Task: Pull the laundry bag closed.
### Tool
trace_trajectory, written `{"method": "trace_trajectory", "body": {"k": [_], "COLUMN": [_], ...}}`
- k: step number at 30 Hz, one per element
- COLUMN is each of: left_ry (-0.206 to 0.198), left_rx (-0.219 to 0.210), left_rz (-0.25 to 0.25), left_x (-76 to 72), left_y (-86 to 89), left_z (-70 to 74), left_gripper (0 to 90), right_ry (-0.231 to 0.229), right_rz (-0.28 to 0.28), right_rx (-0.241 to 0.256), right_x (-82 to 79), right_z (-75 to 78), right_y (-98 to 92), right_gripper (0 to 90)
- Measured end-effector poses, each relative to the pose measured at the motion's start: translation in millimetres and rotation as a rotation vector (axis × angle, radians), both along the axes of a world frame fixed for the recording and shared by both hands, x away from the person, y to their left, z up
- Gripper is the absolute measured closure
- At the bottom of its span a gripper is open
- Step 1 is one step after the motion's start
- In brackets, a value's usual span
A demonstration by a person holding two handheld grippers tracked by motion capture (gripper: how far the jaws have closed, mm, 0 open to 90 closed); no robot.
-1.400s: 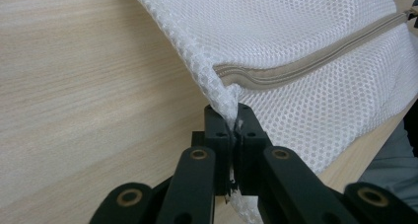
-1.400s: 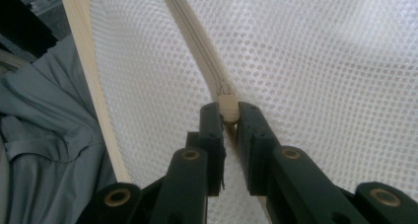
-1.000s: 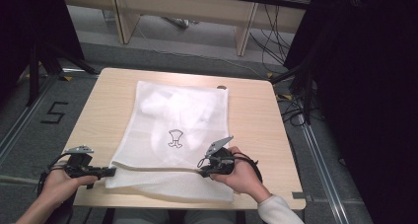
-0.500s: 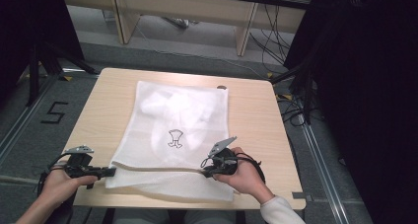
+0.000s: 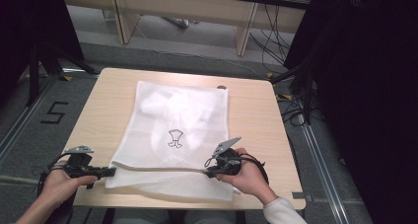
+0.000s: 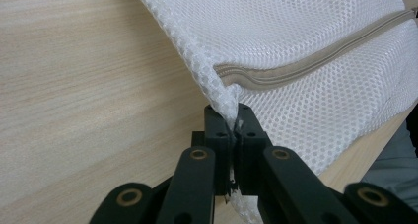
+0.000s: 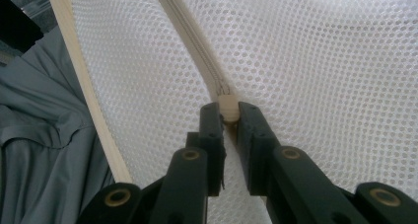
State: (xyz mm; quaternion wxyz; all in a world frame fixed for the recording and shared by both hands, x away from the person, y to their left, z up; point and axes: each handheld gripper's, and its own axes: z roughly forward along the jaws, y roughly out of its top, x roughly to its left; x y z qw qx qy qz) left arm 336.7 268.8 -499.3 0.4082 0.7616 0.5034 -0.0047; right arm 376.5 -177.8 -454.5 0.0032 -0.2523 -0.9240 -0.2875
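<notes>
A light wooden table [image 5: 256,110] stands on a grey floor, with pale furniture legs beyond its far edge at twelve o'clock and dark curtains and loose cables off at three o'clock. A "5" is marked on the floor at nine o'clock.

A white mesh laundry bag [image 5: 177,135] lies flat across the middle of the table, reaching from near the far edge down to the near one. Something white with a small dark drawing shows through the mesh, though what it is cannot be made out from the high view.

Both forearms come in from six o'clock. The left hand [image 5: 59,184] rests at the table's seven o'clock corner, its left gripper [image 5: 111,171] pointing toward three o'clock. The right hand [image 5: 249,174] sits at about five o'clock, with the right gripper [image 5: 211,170] pointing toward nine o'clock.

In the left gripper view, the jaws are pressed together on the bag's corner seam, just below the end of the beige zipper [image 6: 315,68]. In the right gripper view, the jaws pinch the small beige zipper pull [image 7: 227,108], with the zipper tape running away toward eleven o'clock. The bag's near edge stretches between the two grippers.
</notes>
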Motion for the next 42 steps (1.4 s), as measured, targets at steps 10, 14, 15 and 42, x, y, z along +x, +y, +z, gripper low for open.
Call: {"method": "trace_trajectory", "body": {"k": [10, 14, 15, 42], "left_ry": [-0.006, -0.01, -0.01, 0.001], "left_rx": [-0.002, -0.005, -0.003, 0.003], "left_rz": [0.007, 0.011, 0.01, 0.0], "left_x": [-0.2, -0.3, -0.3, 0.0], "left_y": [-0.4, -0.7, -0.6, 0.2], "left_z": [-0.4, -0.6, -0.6, -0.1], "left_gripper": [86.1, 86.1, 86.1, 86.1], "right_ry": [-0.002, 0.001, 0.002, -0.002], "right_rz": [-0.011, -0.015, -0.014, -0.037], "right_rx": [0.006, 0.001, 0.003, -0.017], "right_x": [-0.3, -0.7, -0.8, -0.8], "right_z": [-0.2, -0.8, -0.7, -4.0], "right_y": [-6.5, -8.2, -8.6, -23.0], "right_gripper": [82.3, 82.3, 82.3, 82.3]}}
